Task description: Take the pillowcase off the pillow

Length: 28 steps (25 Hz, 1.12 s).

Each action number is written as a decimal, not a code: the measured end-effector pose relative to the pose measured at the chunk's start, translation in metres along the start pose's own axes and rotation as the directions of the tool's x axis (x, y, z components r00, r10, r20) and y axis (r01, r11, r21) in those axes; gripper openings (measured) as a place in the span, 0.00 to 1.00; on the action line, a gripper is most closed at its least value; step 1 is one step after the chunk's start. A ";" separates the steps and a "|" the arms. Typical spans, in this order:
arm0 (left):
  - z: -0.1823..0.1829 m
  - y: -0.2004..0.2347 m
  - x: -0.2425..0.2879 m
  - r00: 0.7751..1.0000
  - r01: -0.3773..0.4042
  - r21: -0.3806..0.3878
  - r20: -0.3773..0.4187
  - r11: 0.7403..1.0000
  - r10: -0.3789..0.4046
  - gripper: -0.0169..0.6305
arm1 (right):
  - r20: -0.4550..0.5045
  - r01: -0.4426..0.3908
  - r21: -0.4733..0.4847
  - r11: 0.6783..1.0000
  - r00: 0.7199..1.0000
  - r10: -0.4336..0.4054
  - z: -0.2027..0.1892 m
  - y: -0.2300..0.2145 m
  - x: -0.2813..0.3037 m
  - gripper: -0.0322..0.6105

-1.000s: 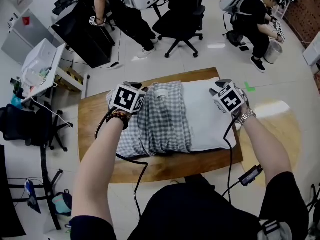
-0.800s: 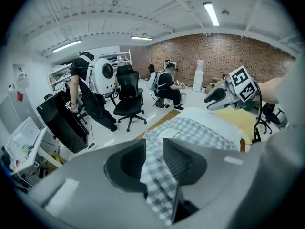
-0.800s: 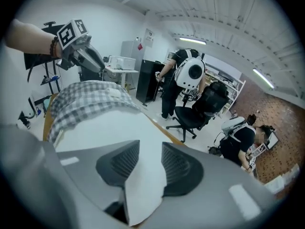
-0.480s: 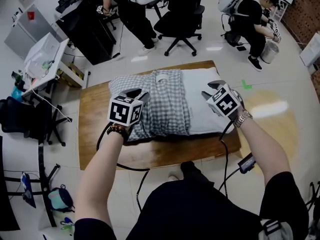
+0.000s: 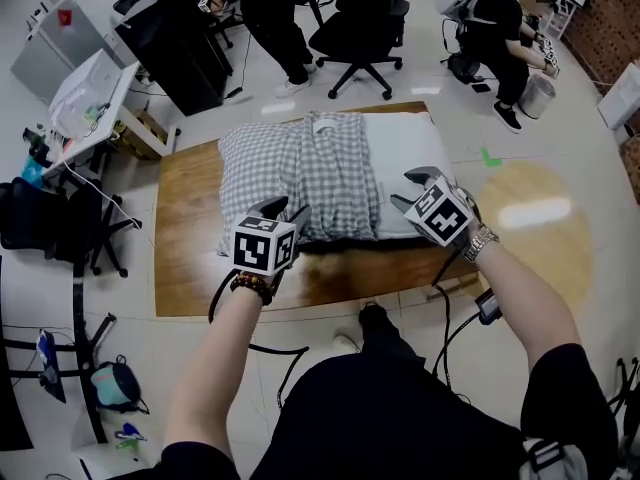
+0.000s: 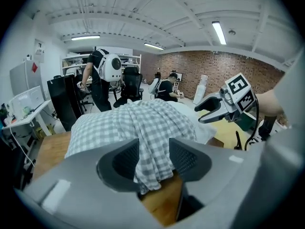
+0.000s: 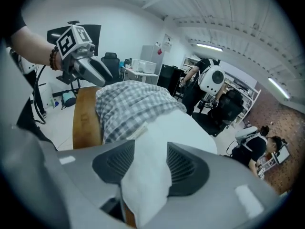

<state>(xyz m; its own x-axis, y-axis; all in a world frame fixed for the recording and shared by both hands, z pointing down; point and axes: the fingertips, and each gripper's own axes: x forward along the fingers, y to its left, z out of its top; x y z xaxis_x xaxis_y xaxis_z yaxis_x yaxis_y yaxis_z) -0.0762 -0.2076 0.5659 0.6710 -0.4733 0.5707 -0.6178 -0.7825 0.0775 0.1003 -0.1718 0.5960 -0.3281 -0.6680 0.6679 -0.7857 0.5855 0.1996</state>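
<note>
pillow (image 5: pixel 408 148): white, lying flat on the wooden table (image 5: pixel 190 268) with its long side across the head view; the right part is bare.
pillowcase (image 5: pixel 300 173): grey-and-white check, partly off. It covers the left and middle of the pillow and is bunched in folds toward the middle. Its near edge droops down the pillow's front onto the table.
left claw (image 5: pixel 285 211): at the near edge of the pillowcase, pointing away from the person and downward. The jaws stand apart and have just been opening. In the left gripper view a hanging fold of checked cloth shows between the pads, loose and not squeezed.
right claw (image 5: pixel 408 188): at the near right corner of the pillow, tilted down. The jaws stand apart and have just been opening. In the right gripper view the white pillow corner lies between the pads, unpinched.
spacing: the two claws are well apart along the pillow's near side, one over check, one over white.
wrists: a beaded bracelet (image 5: pixel 250 284) on the left, a metal watch (image 5: pixel 481 240) on the right.
cables (image 5: pixel 447 313): black, trailing from the grippers back toward the person.
beyond the table: a black office chair (image 5: pixel 365 23) on the pale floor (image 5: pixel 560 138), a seated person (image 5: pixel 500 28) at far right, and a standing person (image 5: pixel 265 23) at far left.
</note>
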 end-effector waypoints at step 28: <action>-0.086 0.046 0.041 0.974 -0.211 -0.075 -0.098 0.975 0.204 0.05 | -0.119 0.210 -0.376 0.903 0.955 -0.271 -0.034 0.018 0.056 0.17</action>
<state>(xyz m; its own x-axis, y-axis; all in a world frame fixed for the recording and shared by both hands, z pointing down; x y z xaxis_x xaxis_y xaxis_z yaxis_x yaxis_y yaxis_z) -0.1118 -0.2283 0.6630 0.4877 -0.5807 0.6518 -0.7745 -0.6324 0.0161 0.0853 -0.1832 0.6614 -0.0382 -0.7423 0.6689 -0.5812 0.5611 0.5895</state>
